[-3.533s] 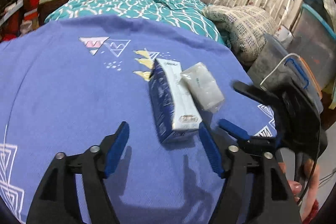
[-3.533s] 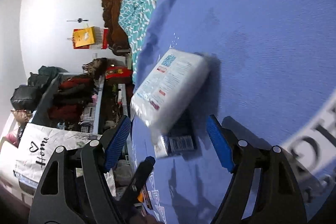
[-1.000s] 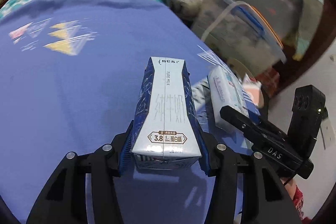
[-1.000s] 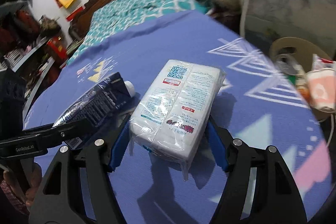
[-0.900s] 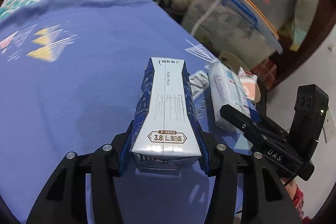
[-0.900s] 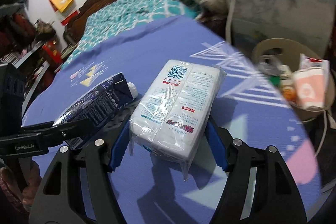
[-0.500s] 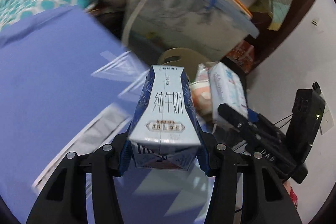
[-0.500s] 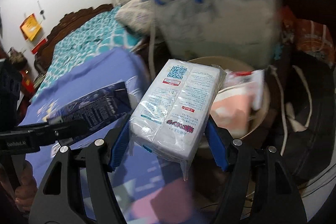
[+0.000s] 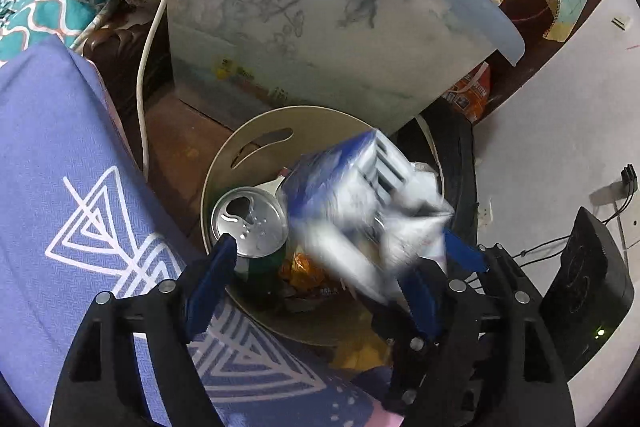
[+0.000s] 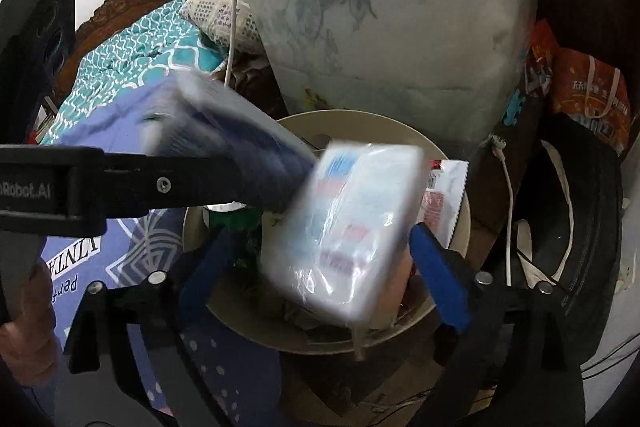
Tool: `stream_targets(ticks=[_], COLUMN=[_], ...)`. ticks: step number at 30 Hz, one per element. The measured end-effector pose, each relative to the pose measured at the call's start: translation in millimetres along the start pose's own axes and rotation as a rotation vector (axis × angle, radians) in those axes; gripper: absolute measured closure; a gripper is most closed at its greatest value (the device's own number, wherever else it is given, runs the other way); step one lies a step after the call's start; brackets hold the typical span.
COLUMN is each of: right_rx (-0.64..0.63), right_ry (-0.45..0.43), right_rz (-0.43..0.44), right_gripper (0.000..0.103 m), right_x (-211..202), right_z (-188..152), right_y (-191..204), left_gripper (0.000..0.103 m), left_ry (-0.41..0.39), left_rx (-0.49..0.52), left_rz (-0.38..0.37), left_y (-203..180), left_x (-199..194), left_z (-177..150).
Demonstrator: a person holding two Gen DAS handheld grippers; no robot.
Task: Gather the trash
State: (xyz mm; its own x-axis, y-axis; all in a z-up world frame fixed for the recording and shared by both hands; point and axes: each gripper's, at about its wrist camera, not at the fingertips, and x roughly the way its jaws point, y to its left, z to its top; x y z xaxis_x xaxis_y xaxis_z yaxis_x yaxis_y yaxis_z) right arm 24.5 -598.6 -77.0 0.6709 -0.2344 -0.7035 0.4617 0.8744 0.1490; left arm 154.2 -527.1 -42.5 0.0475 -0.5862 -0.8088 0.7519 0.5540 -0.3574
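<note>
My left gripper (image 9: 316, 275) is open above the beige trash bin (image 9: 256, 147). The blue and white milk carton (image 9: 352, 187) is blurred and loose between the fingers, dropping toward the bin. My right gripper (image 10: 320, 263) is open too, and the white tissue pack (image 10: 352, 227) in clear wrap tilts free between its fingers over the same bin (image 10: 360, 123). The carton shows blurred in the right wrist view (image 10: 240, 135) beside the left gripper's arm. A silver-topped green can (image 9: 250, 223) stands in the bin.
A large translucent storage tub (image 9: 320, 27) with a blue handle stands behind the bin. The purple patterned cover (image 9: 60, 207) lies at the left. A black bag (image 10: 576, 227) and an orange bag (image 10: 588, 95) sit to the right. A white cable (image 9: 152, 39) hangs down.
Both grippers have moved off the purple cover to above the bin and opened. The milk carton and tissue pack have left the fingers and are falling.
</note>
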Motion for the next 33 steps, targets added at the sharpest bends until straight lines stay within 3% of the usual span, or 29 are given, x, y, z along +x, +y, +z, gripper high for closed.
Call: stream_targets(ticks=[14,19,25,33], right_rx=[0.071,0.134,0.24,0.262], right_ry=[-0.082,-0.118,-0.119,-0.138], right_rz=[-0.013,0.079,0.186,0.179], right_gripper=[0.013,0.013,0.013,0.012], right_x=[-54,-77,-94,-127], right_z=[-12,-12,-39,-79], right_y=[3,23,65,121], left_gripper=[0.029,0.029,0.029,0.02], left_ry=[-0.072,-0.118,-0.215,-0.313], left_rx=[-0.095,-0.128,-0.093,-0.071], left_rz=[-0.034,-0.033,0.102,0.332], left_y=[55,71,85,115], left_x=[-59,-95,-149,-220], left_z=[-38,-66,-103,-165])
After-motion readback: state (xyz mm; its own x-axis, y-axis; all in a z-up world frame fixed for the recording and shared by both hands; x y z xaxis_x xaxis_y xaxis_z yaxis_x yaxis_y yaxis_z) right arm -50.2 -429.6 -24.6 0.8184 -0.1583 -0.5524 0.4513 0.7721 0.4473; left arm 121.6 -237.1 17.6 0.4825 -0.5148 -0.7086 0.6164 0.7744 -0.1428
